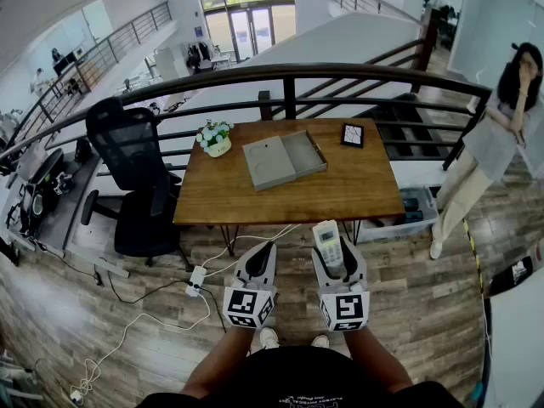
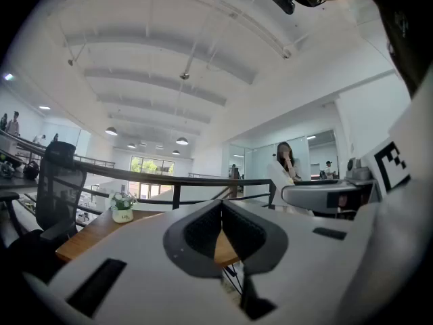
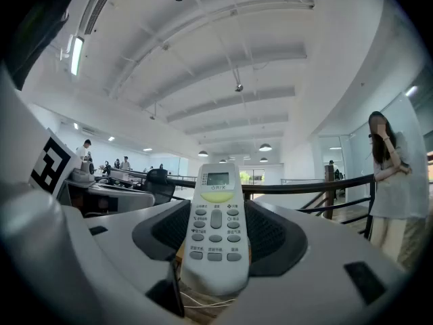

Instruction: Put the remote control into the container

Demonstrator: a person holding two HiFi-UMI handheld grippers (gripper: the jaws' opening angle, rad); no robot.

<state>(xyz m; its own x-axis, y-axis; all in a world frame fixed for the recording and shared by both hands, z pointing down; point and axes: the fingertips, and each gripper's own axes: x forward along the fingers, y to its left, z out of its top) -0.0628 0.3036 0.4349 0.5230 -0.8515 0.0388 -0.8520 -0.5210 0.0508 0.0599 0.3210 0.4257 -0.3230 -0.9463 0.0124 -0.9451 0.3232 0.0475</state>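
- Right gripper point(image 1: 338, 266): jaws spread wide and clamped on the long sides of the remote point(image 1: 327, 243). Lower half gripped, screen end poking forward, held in the air short of the table point(image 1: 289, 201).
- Left gripper point(image 1: 257, 263): jaws closed together, nothing between them, just beside the right one.
- Remote looks like light, rigid plastic with smooth sides, so it would likely slip in a loose squeeze. The long edges, as gripped now, seem the best hold, with pads off the buttons.
- Container point(image 1: 299, 153): shallow grey box, lid folded open to its left, mid-table, well apart from the remote.
- Farther: plant point(image 1: 214, 138) near the table's far left corner, railing point(image 1: 289, 73) behind.
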